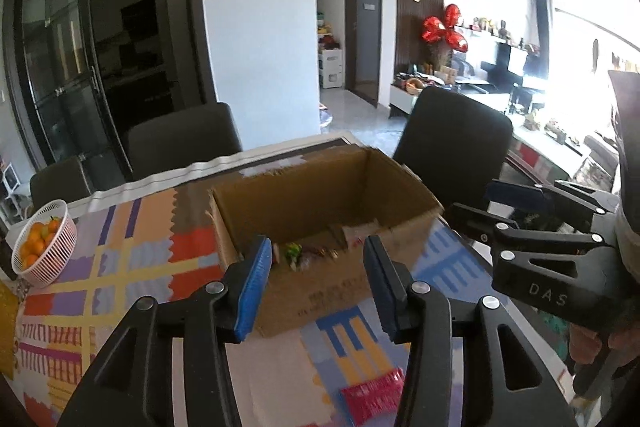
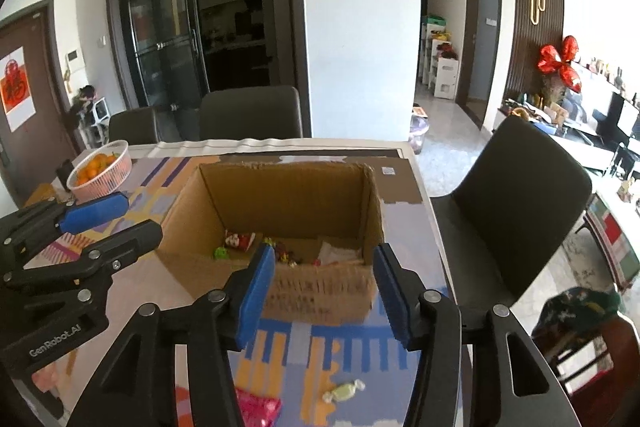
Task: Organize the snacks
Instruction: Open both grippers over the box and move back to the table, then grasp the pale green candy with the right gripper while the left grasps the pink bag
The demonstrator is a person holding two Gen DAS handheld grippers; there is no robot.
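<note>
A table under a bright patchwork cloth [image 2: 304, 343] fills the room's middle, with dark chairs [image 2: 516, 223] around it. On the cloth sits an open cardboard box [image 2: 320, 291], and several wrapped snacks [image 2: 240, 241] already lie in its bottom, so I'd say the sorting is well underway. At about ten o'clock from the box stands a white basket of oranges [image 2: 102, 171]. Both claws hover just short of the box: the left gripper [image 1: 316, 287] and right gripper [image 2: 324, 291] each have their pads spread, holding nothing. Left outside, near six o'clock, are a pink packet [image 2: 256, 409] and a pale wrapped candy [image 2: 344, 391].
</note>
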